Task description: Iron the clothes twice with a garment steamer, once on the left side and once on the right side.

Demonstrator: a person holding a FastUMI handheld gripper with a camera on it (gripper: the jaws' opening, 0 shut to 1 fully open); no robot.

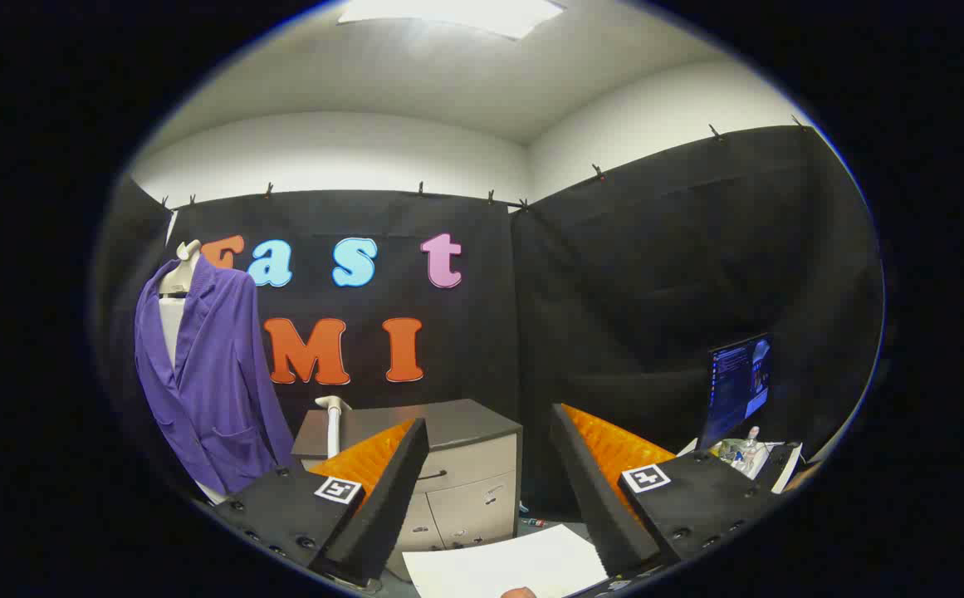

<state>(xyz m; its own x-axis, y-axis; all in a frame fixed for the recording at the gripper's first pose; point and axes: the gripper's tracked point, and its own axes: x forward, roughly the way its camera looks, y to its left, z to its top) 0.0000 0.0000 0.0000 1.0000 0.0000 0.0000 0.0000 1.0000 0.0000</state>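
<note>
A purple jacket (207, 382) hangs on a white dress form, well beyond my left finger and off to its left side. The white garment steamer (334, 423) stands upright by the left end of a grey cabinet (457, 465), just beyond my left finger. My gripper (490, 440) is open, its two fingers spread wide with nothing between them. It is held apart from both the steamer and the jacket.
The grey cabinet with drawers stands ahead between the fingers. A white sheet of paper (506, 569) lies close below the fingers. Beyond the right finger a lit monitor (737, 386) and some small items (743, 453) sit on a desk. Black cloth walls close the booth.
</note>
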